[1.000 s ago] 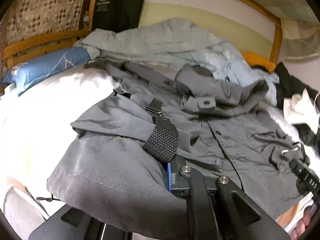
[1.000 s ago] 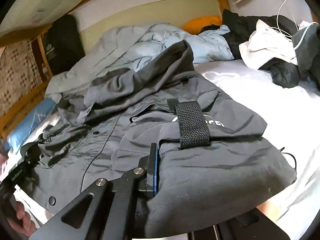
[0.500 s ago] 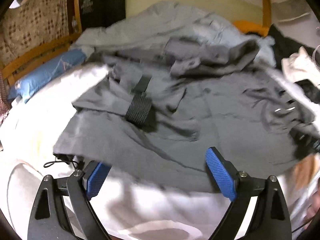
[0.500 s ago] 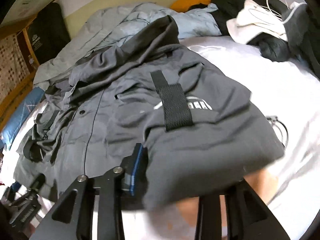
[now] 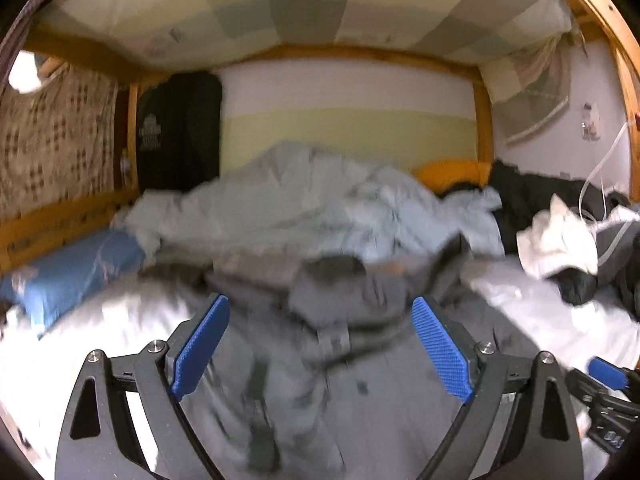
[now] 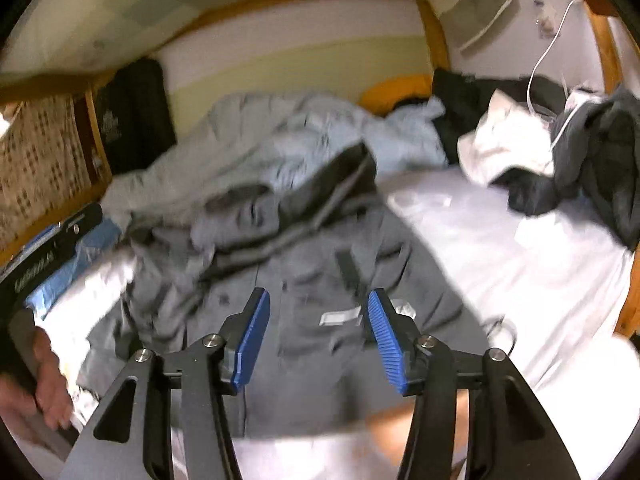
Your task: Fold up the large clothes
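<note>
Jacket (image 5: 360,380) lies spread beyond both grippers' parted, empty jaws.

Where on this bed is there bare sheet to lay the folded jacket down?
Bare white sheet lies right of the grey jacket, below the pile of black and white clothes. A smaller patch sits between the jacket and the blue pillow. The head end is crowded by the pale blue coat.

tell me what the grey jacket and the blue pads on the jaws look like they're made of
Grey jacket: likely a thin woven synthetic such as nylon or polyester, matte with a faint sheen; it creases sharply and lies flat, though blur leaves this open. Blue pads: probably moulded rubber or plastic, matte, with a fine ridged grip texture.
</note>
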